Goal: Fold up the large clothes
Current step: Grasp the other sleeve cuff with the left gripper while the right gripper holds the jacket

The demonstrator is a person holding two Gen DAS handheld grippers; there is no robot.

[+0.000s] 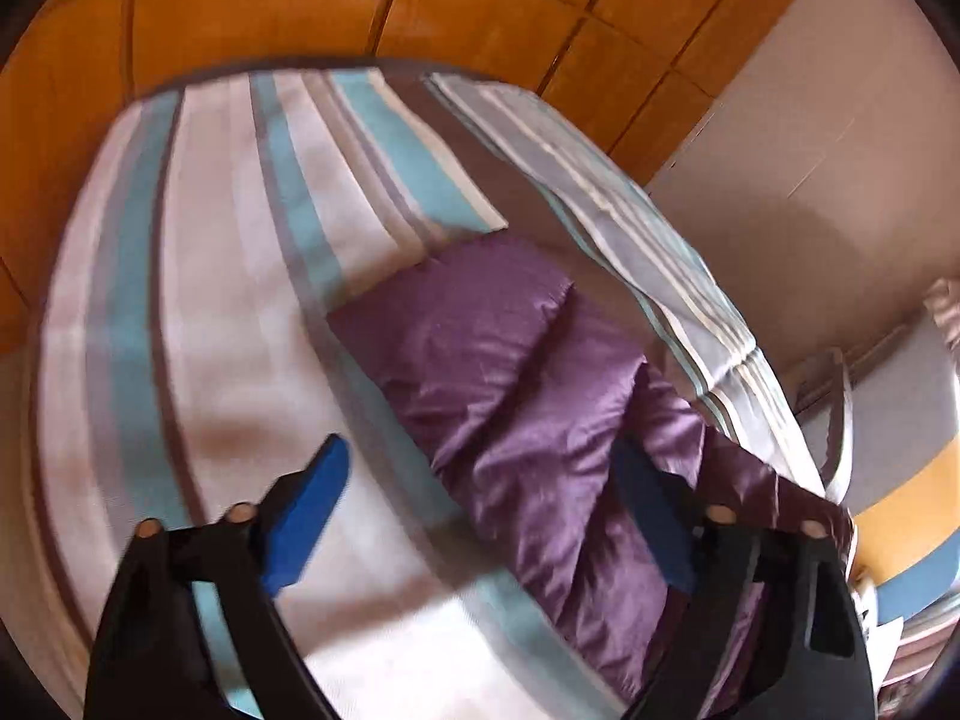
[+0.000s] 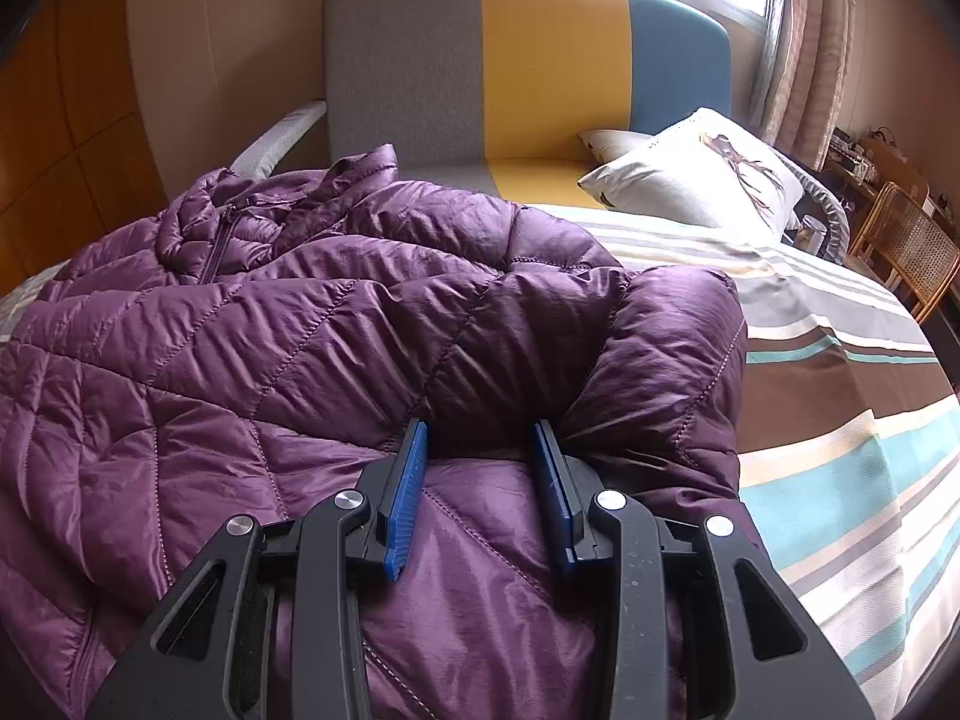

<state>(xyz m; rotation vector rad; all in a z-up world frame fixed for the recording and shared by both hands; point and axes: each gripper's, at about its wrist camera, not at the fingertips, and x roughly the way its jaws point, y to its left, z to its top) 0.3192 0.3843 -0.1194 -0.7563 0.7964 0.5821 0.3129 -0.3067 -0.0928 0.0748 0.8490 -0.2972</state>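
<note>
Our left gripper [image 1: 480, 516] hangs wide and empty over the striped bedspread [image 1: 198, 312], the purple jacket [image 1: 516, 372] spread ahead and to its right. Our right gripper [image 2: 480, 450] pinches a jacket fold; we judge folding barely begun.

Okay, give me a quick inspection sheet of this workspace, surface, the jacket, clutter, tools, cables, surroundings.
Surface: bed with striped cover.
Job's things: purple quilted jacket spread on the bed, one part doubled over at its right edge.
Clutter: white pillow near the headboard.
Grippers: right tool shut on a jacket fold; left tool open above the jacket, view blurred.
Cables: nothing seen.
Surroundings: grey, yellow and blue headboard, curtains, wicker chair, wooden panels.
</note>
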